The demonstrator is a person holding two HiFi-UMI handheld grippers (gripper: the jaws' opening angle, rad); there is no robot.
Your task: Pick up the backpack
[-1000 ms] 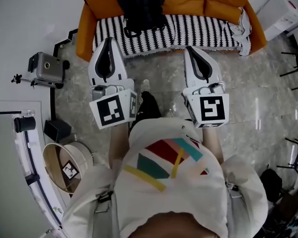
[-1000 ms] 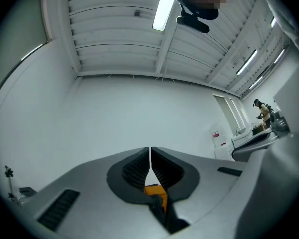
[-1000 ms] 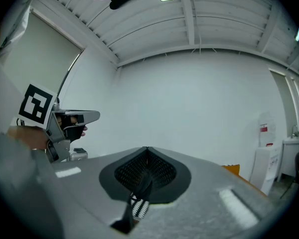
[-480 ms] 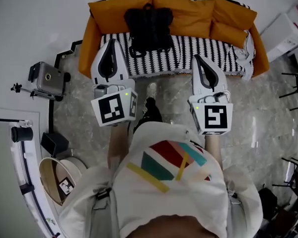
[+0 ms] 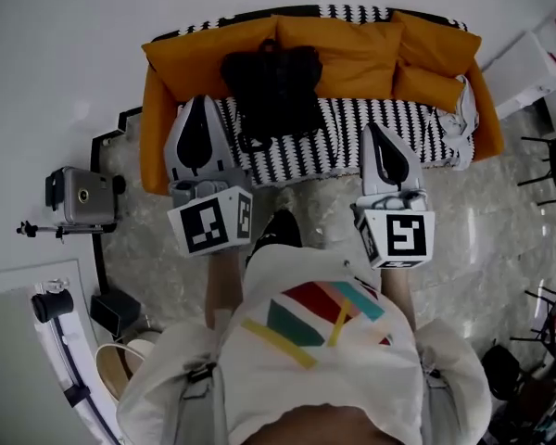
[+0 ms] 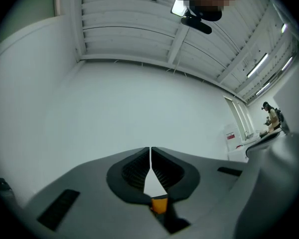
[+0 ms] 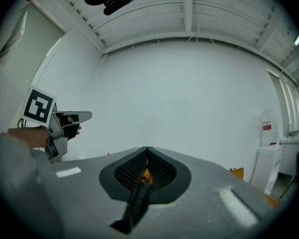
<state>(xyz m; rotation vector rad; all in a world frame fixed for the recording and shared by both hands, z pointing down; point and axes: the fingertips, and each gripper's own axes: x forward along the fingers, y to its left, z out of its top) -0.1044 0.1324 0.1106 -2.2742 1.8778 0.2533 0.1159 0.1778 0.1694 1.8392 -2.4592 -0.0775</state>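
A black backpack [image 5: 271, 89] leans upright on an orange sofa [image 5: 157, 109] against the back cushions, over the sofa's black-and-white striped seat cover. My left gripper [image 5: 196, 100] hovers shut over the sofa's left part, just left of the backpack and apart from it. My right gripper [image 5: 372, 129] is shut too, held over the striped seat to the right of the backpack. Both gripper views face a blank white wall, with the left gripper's [image 6: 150, 149] and right gripper's [image 7: 147, 148] tips closed and nothing held; the backpack is hidden there.
Orange cushions [image 5: 357, 49] line the sofa back. A camera on a tripod [image 5: 74, 196] stands on the floor at the left, a black box [image 5: 111, 306] and a round basket [image 5: 120, 369] below it. A white cabinet [image 5: 537, 54] is at the right. My shoe [image 5: 280, 228] points at the sofa.
I have walked toward the sofa: it and the backpack have slid nearer beneath both grippers, which now reach over the seat. The tripod camera and basket have dropped back to the left.
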